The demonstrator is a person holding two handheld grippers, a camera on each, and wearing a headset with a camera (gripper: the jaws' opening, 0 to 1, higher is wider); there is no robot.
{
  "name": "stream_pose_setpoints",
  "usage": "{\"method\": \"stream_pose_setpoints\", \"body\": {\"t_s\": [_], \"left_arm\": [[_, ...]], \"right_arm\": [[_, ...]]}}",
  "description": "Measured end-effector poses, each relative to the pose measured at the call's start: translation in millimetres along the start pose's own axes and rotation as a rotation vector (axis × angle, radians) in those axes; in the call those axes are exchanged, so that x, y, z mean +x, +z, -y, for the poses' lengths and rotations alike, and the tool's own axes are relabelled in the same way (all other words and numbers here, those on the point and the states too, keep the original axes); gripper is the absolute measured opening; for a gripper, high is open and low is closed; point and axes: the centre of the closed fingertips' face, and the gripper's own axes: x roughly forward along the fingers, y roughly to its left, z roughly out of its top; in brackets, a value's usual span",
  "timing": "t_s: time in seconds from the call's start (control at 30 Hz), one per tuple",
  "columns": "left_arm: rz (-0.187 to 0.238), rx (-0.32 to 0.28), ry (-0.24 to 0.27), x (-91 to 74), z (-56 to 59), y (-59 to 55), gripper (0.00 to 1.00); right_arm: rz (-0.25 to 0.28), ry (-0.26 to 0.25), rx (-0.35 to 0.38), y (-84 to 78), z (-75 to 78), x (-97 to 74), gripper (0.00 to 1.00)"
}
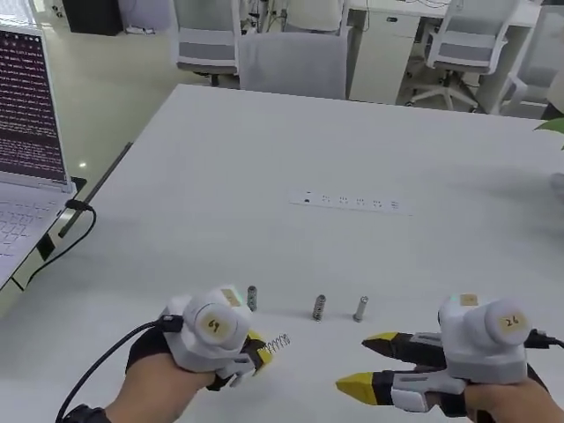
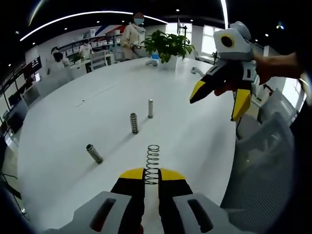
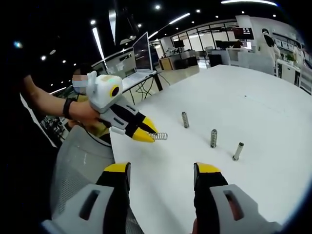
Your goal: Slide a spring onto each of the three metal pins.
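Three metal pins stand in a row on the white table. The left pin point(image 1: 252, 298) and the middle pin point(image 1: 319, 307) each carry a spring. The right pin point(image 1: 360, 308) is bare. My left gripper point(image 1: 262, 349) is shut on a loose spring point(image 1: 278, 343), held just above the table in front of the left pin. The left gripper view has that spring point(image 2: 152, 164) sticking out past the yellow tips, with the bare pin point(image 2: 150, 108) farthest away. My right gripper point(image 1: 370, 365) hangs open with nothing between its fingers, near the front edge to the right of the pins.
An open laptop point(image 1: 25, 141) with a black cable point(image 1: 62, 241) sits at the table's left edge. A flush power strip point(image 1: 345, 202) lies mid-table beyond the pins. A potted plant point(image 2: 168, 46) stands at the far right end. Office chairs point(image 1: 291, 55) line the far side.
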Motion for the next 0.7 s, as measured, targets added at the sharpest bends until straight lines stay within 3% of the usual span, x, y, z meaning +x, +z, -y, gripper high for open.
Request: {"method": "stream_pose_setpoints", "body": {"t_s": [0.33, 0.7], "left_arm": [[0.018, 0.025, -0.024, -9.1, 14.1, 6.2, 0.01], [0.041, 0.07, -0.073, -10.6, 39.0, 19.0, 0.01]], "right_arm": [[-0.016, 0.042, -0.031, 4.0, -5.1, 13.4, 0.46], [-0.039, 0.1, -0.07, 4.8, -13.7, 23.7, 0.39]]}}
